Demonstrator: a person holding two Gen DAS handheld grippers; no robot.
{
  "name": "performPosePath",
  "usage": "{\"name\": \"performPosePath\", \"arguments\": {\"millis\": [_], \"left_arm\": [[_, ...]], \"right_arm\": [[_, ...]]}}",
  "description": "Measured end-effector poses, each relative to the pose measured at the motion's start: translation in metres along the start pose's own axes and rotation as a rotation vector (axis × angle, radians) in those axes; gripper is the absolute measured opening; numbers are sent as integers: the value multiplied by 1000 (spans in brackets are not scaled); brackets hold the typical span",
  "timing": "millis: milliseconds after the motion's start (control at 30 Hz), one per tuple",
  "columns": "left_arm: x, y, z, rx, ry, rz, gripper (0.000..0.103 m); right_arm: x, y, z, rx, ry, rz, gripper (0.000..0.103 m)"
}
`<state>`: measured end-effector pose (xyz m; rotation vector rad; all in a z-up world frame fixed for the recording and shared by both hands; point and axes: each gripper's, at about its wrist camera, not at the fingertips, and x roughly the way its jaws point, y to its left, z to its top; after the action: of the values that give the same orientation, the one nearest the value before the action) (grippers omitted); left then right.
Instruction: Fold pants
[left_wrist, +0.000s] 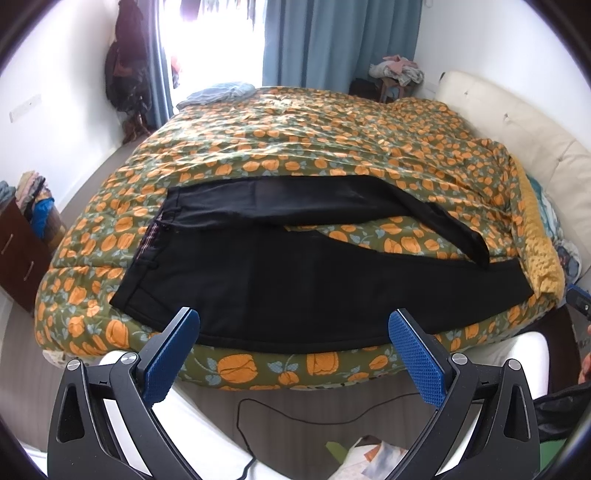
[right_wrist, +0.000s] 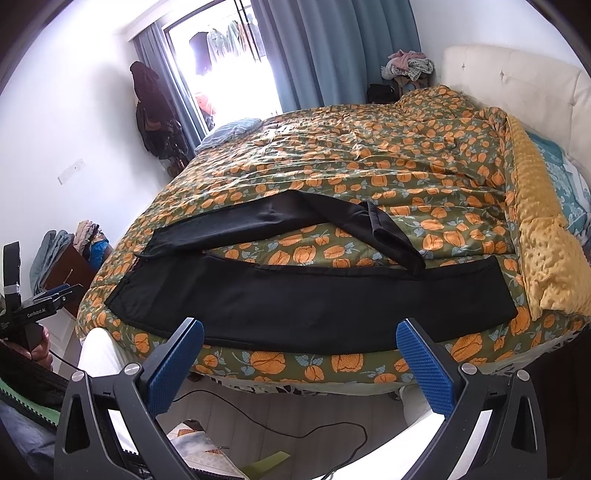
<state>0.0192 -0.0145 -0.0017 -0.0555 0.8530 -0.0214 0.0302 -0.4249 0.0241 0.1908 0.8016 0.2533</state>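
Observation:
Black pants lie spread on the bed near its front edge, waistband at the left, legs running right. The near leg lies flat; the far leg is apart from it and its end is folded back toward the front. The pants also show in the right wrist view. My left gripper is open and empty, held just short of the pants' near edge. My right gripper is open and empty, also just in front of the near leg's edge.
The bed has an orange-flowered green quilt and a yellow blanket by the cream headboard at the right. A dresser with clothes stands at the left. A black cable lies on the floor below.

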Motion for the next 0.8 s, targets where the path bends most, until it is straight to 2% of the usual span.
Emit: {"name": "performPosePath", "arguments": {"millis": [800], "left_arm": [[-5, -5, 5, 16, -22, -7, 102]], "right_arm": [[-6, 0, 0, -1, -35, 17, 103]]}}
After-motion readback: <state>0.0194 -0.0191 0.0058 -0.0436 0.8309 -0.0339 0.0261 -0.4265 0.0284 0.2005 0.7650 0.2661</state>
